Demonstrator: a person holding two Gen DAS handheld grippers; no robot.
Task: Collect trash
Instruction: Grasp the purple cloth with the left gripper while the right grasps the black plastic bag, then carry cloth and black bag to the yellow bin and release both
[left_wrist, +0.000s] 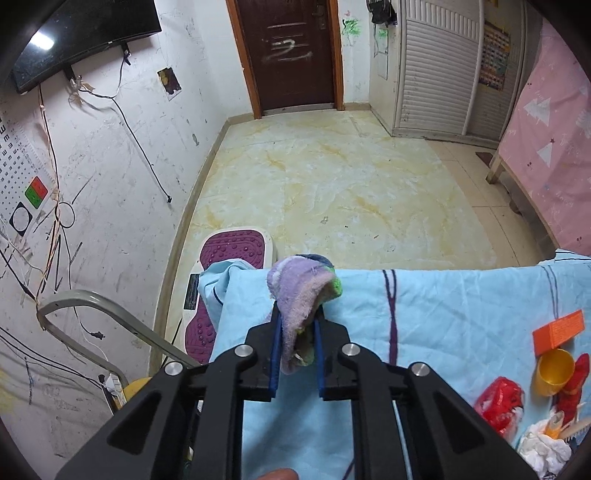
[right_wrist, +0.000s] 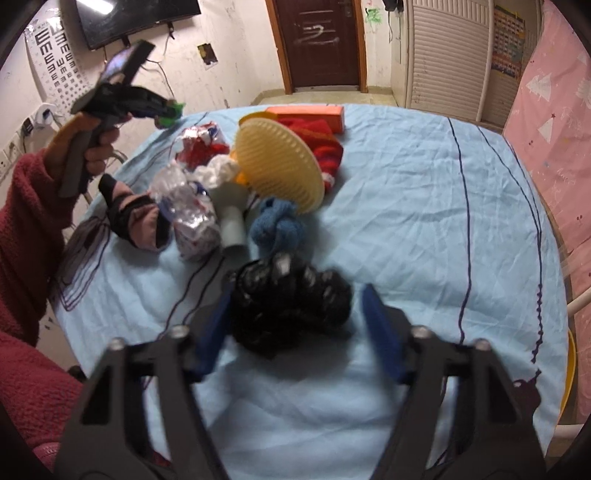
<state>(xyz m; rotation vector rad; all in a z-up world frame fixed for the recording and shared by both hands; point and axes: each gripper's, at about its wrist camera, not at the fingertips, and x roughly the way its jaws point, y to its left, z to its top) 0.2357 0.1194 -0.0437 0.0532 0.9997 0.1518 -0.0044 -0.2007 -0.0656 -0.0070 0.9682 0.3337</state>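
1. Closest in, the right gripper (right_wrist: 295, 314) sits low over the blue sheet (right_wrist: 406, 221), jaws half spread around a crumpled black bag (right_wrist: 291, 310). The bag lies squarely between the two blue fingers (right_wrist: 380, 332); the picture is blurred, and I can't tell whether the pads touch it on either side yet.
2. My call: this is the grab step for that piece of trash. The next move calls for the jaws to squeeze in until the bag is pinched, then a lift.
3. Over on the other side, the left gripper (left_wrist: 297, 325) is pressed together on a purple and green rag (left_wrist: 299, 291), which bunches up and flops over the fingertips. It's held up at the edge of the sheet, above the floor (left_wrist: 332, 166).
4. That load looks ready to go into whatever bin is in use; none is clearly visible here, so where it drops I can't say.
5. Just beyond the black bag: a knotted blue knit (right_wrist: 277, 225) and a white tube (right_wrist: 232, 218).
6. Farther back, a yellow ribbed disc (right_wrist: 280, 166) stands tilted, with crinkled plastic wrappers (right_wrist: 192, 218) to its left, a red knit (right_wrist: 321, 144) behind it and an orange box (right_wrist: 306, 114) at the far edge.
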